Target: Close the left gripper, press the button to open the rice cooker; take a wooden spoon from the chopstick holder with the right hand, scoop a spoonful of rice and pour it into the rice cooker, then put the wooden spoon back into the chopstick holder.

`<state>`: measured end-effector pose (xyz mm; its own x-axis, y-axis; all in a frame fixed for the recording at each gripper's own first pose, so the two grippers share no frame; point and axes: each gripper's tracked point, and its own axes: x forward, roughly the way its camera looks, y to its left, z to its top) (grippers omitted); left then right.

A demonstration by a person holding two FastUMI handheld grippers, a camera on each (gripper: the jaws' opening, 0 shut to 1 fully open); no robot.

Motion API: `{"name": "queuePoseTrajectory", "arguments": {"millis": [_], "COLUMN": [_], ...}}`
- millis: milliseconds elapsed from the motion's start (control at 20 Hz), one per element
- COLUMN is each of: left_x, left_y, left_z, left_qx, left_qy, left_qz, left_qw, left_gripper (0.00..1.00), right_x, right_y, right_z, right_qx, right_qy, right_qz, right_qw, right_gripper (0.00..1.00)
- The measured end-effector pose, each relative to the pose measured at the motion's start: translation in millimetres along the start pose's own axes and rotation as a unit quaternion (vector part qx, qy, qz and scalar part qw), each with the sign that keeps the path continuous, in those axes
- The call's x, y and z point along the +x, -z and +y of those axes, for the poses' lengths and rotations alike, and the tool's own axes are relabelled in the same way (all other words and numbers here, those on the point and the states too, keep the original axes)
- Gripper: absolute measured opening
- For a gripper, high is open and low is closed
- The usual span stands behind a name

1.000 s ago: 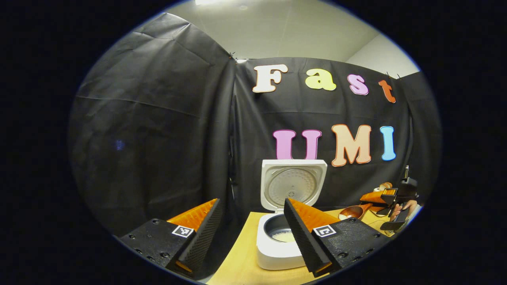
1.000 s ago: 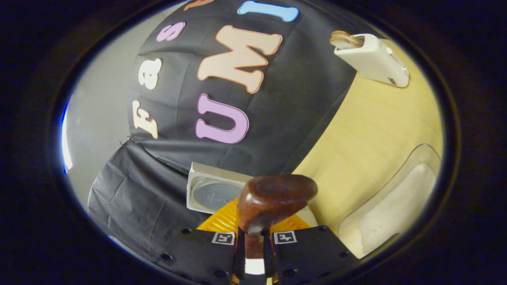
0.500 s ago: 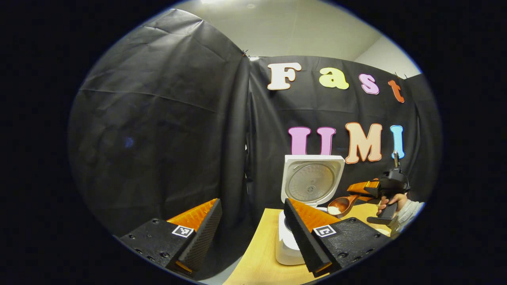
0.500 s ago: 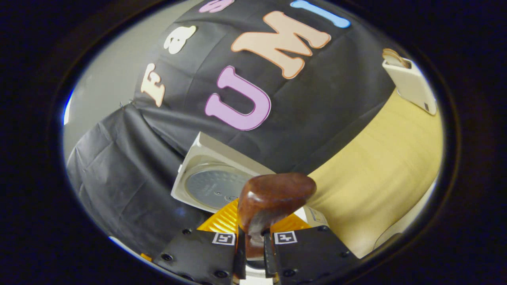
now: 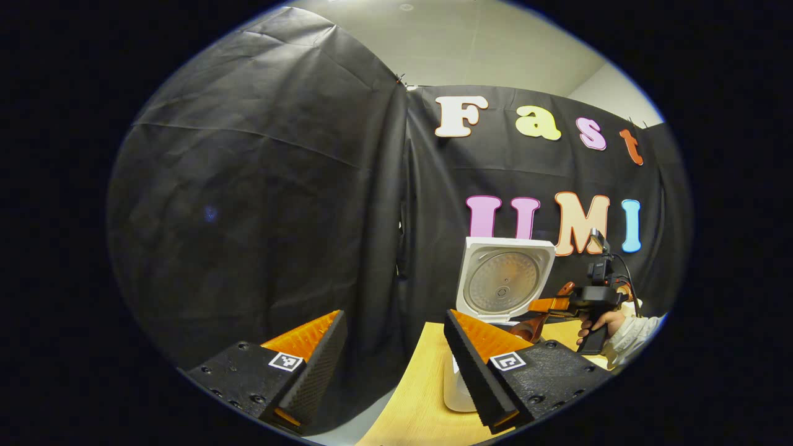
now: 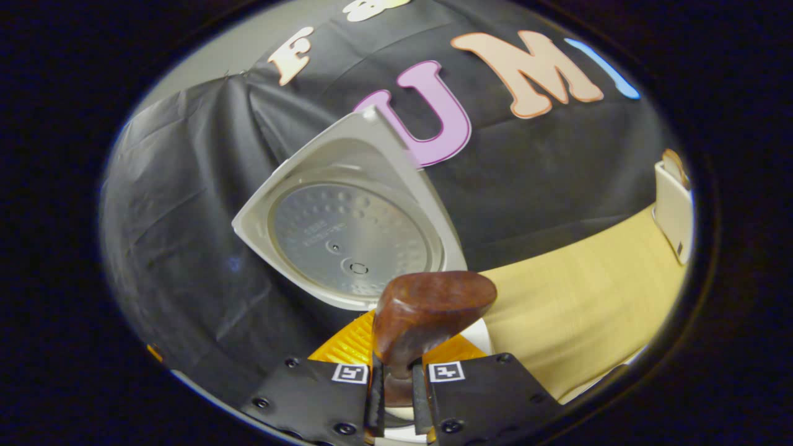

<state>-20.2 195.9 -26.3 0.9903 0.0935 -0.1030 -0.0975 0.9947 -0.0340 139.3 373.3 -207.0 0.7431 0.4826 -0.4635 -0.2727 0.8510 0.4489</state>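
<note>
A: Where does the left gripper [image 5: 393, 365] stand?

B: Low at the near edge of the table [image 5: 415, 402], well short of the rice cooker [image 5: 460, 389]; its two fingers are spread wide with nothing between them; one finger partly covers the cooker's white body.

A: And the cooker itself?

B: Lid [image 5: 505, 282] up, standing nearly upright, its round metal inner plate facing the camera; in the right gripper view the same lid [image 6: 347, 223] looms close, tilted with the camera.

A: The right gripper?

B: In its own view the right gripper [image 6: 396, 387] is clamped on the handle of the wooden spoon [image 6: 427, 310]; both fingers press the handle from either side; the dark brown back of the bowl rises just in front of the fingers, before the lid's lower edge.

A: Is there rice in the spoon?

B: Cannot tell; only its back shows here, and in the left gripper view the spoon [image 5: 534, 327] is a small dark shape at the cooker's rim, beside the lid.

A: Who holds that gripper?

B: A hand [image 5: 596, 323] with a pale sleeve, at the right of the left gripper view, gripping the right gripper [image 5: 554, 305] by its black handle.

A: Anything else on the table?

B: A white toaster [image 6: 674, 210] at the far right of the right gripper view, against the black wall cloth.
</note>
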Motion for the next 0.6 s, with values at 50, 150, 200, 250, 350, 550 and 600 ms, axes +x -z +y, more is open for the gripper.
{"name": "queuePoseTrajectory", "arguments": {"millis": [50,150,200,250,350,550,600], "left_x": [1.1,0.6,0.7,-0.1,0.9,-1.4,1.1], "left_y": [0.9,3.4,5.4,5.6,5.9,8.9,9.1], "left_z": [-0.4,1.2,3.3,4.1,5.2,5.2,3.4], "left_qx": [-0.002,-0.006,-0.007,-0.009,-0.012,-0.018,-0.019], "left_qy": [-0.002,-0.004,-0.005,-0.005,-0.007,-0.007,-0.008], "left_qz": [0.0,0.001,0.002,0.002,0.003,0.001,0.0], "left_qw": [1.0,1.0,1.0,1.0,1.0,1.0,1.0], "left_gripper": [0.93,0.93,0.94,0.94,0.93,0.93,0.93], "right_x": [0.3,2.4,2.5,2.8,2.0,-2.8,-4.8], "right_y": [1.6,1.5,1.2,1.8,2.1,1.2,-1.2], "right_z": [3.5,11.1,14.2,18.2,25.2,42.1,47.0], "right_qx": [-0.025,-0.07,-0.094,-0.118,-0.163,-0.253,-0.277], "right_qy": [0.001,-0.001,-0.001,-0.003,-0.005,-0.01,-0.012], "right_qz": [-0.001,-0.005,-0.007,-0.009,-0.013,-0.026,-0.034], "right_qw": [1.0,0.998,0.996,0.993,0.986,0.967,0.96], "right_gripper": [0.22,0.22,0.23,0.21,0.23,0.19,0.19]}}
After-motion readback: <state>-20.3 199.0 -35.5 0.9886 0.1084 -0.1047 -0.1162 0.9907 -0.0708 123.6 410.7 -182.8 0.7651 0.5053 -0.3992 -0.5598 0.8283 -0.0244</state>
